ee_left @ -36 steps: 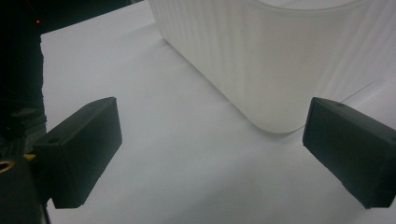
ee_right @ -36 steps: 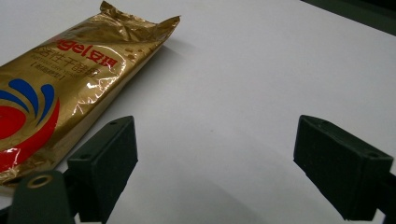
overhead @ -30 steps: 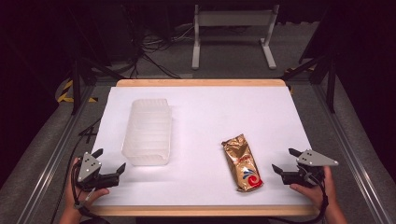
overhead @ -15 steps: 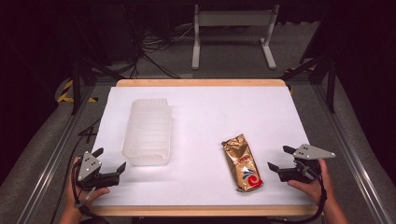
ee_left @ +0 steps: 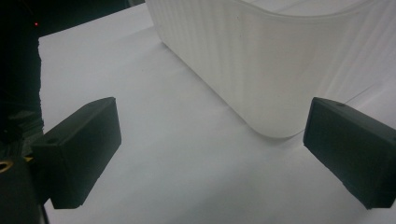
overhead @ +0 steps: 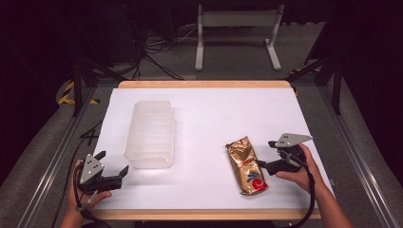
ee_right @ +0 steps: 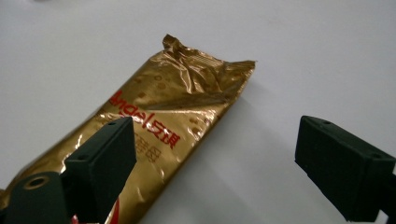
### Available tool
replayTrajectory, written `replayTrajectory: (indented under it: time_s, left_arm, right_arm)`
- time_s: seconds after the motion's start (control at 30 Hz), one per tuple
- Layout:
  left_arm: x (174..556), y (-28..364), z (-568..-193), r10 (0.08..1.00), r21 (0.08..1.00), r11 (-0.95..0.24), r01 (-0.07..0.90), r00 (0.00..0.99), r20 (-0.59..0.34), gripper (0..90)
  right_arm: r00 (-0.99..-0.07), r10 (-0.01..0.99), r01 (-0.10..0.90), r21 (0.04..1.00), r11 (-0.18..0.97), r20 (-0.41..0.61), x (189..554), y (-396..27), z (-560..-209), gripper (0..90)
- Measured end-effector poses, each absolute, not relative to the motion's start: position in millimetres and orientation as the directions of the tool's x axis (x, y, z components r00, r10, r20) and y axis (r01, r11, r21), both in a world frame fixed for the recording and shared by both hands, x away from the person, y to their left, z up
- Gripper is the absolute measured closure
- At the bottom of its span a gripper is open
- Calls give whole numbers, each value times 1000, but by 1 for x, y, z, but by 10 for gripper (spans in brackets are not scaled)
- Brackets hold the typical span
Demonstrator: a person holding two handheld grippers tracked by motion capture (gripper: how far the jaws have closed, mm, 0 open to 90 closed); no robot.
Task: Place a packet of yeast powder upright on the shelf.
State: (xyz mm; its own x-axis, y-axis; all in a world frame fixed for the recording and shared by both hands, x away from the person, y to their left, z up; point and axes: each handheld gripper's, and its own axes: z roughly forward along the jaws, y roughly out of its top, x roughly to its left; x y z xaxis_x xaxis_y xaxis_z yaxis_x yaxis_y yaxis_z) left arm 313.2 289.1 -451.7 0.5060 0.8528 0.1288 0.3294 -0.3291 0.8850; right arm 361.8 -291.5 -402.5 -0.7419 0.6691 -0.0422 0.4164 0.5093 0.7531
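Observation:
A gold foil packet (overhead: 245,164) with red print lies flat on the white table top (overhead: 214,118), right of centre near the front. My right gripper (overhead: 267,153) hovers just to its right, open, with nothing between its jaws. In the right gripper view the packet (ee_right: 159,121) lies under and beyond the left jaw, its crimped end pointing away. A translucent ribbed plastic tub (overhead: 150,133) stands left of centre. My left gripper (overhead: 113,165) is open near the table's front left corner, short of the tub (ee_left: 261,56), whose rounded corner shows between the jaws.
A wooden rim (overhead: 204,84) edges the table at the back. Metal rails (overhead: 47,161) run along both sides. A grey stand (overhead: 237,28) and cables (overhead: 157,52) lie on the floor behind. Bare white surface spans the back and middle.
My right gripper has moved left and a little forward, closing in on the gold packet. The left gripper has barely shifted. The packet and tub have stayed put.

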Motion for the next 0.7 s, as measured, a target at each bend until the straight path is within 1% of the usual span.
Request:
replayTrajectory:
  time_s: [0.3, 0.4, 0.47, 0.53, 0.57, 0.63, 0.7]
  left_arm:
    - [314, 289, -453, 852, 885, -323, 336, 510, 117, 51]
    - [314, 288, -453, 851, 884, -325, 336, 512, 118, 51]
    - [314, 288, -453, 848, 882, -331, 335, 516, 122, 51]
    - [314, 288, -453, 847, 882, -330, 336, 518, 120, 51]
    - [314, 288, -453, 847, 882, -330, 336, 518, 120, 51]
    - [314, 288, -453, 846, 882, -332, 336, 520, 120, 51]
    - [314, 288, -453, 845, 882, -331, 335, 521, 120, 52]
  right_arm:
    - [-764, 645, 456, 714, 531, 8, 395, -264, -402, 130]
    - [-766, 643, 478, 678, 559, 10, 406, -255, -405, 147]
    - [-769, 639, 487, 662, 570, 15, 413, -250, -408, 186]
    - [-767, 642, 499, 633, 592, 4, 421, -243, -412, 188]
    - [-767, 642, 499, 633, 592, 4, 421, -243, -412, 188]
    - [-762, 648, 514, 621, 591, 14, 427, -240, -414, 193]
    - [-754, 655, 539, 613, 578, 45, 434, -240, -415, 194]
